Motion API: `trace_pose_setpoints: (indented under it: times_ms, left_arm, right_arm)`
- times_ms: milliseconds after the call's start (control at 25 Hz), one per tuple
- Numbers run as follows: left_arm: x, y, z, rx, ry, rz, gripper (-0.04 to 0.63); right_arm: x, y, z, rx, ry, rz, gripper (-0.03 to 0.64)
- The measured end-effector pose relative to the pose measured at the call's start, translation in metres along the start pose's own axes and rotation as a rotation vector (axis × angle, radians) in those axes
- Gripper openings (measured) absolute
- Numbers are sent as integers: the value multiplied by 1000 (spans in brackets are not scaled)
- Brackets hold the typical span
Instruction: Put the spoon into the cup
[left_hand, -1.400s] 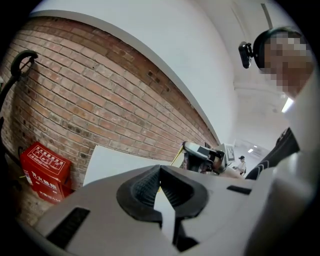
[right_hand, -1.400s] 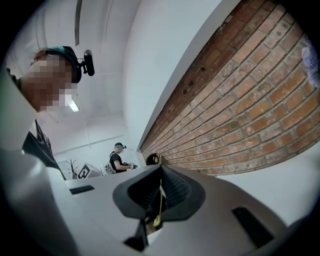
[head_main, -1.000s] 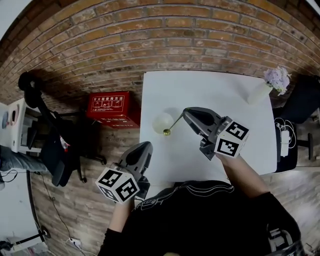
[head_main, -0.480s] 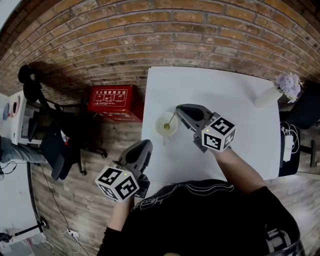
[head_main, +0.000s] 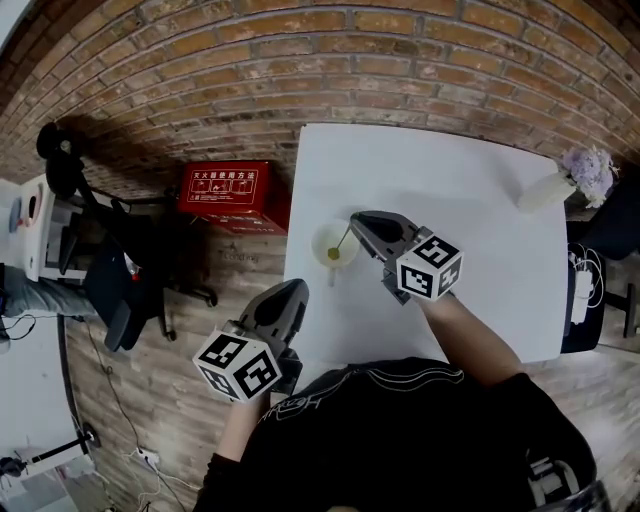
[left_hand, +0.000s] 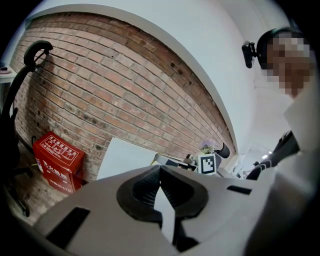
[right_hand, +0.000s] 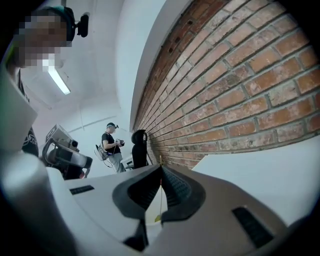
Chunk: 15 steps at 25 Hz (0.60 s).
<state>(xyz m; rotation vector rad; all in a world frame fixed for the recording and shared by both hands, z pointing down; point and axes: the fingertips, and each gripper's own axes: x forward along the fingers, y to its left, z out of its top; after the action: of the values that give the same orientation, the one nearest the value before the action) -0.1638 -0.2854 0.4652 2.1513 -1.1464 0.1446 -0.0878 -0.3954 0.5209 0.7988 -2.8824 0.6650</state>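
Note:
A pale round cup stands near the left edge of the white table. My right gripper is just right of the cup, shut on the thin handle of a gold spoon. The spoon slants down to the left, with its bowl inside the cup's mouth. In the right gripper view the handle runs down between the shut jaws of the right gripper, and the gold bowl shows below. My left gripper hangs off the table's front left corner, shut and holding nothing; the left gripper faces the wall.
A red box lies on the floor left of the table. A white vase with pale flowers stands at the table's far right corner. A black chair is at the left. A brick wall runs behind the table.
My right gripper has come down and to the left with the spoon, and the spoon's bowl now sits in the cup's mouth. The left gripper has hardly moved.

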Motion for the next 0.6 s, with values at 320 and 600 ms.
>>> trace_pose_setpoints:
  times_ms: [320, 600]
  left_arm:
    - [-8, 14, -9, -35, -3, 24, 5]
    - [-10, 16, -11, -61, -10, 26, 5]
  right_arm:
    - [6, -3, -17, 37, 13, 4, 0]
    - [6, -10, -19, 67, 19, -2, 0]
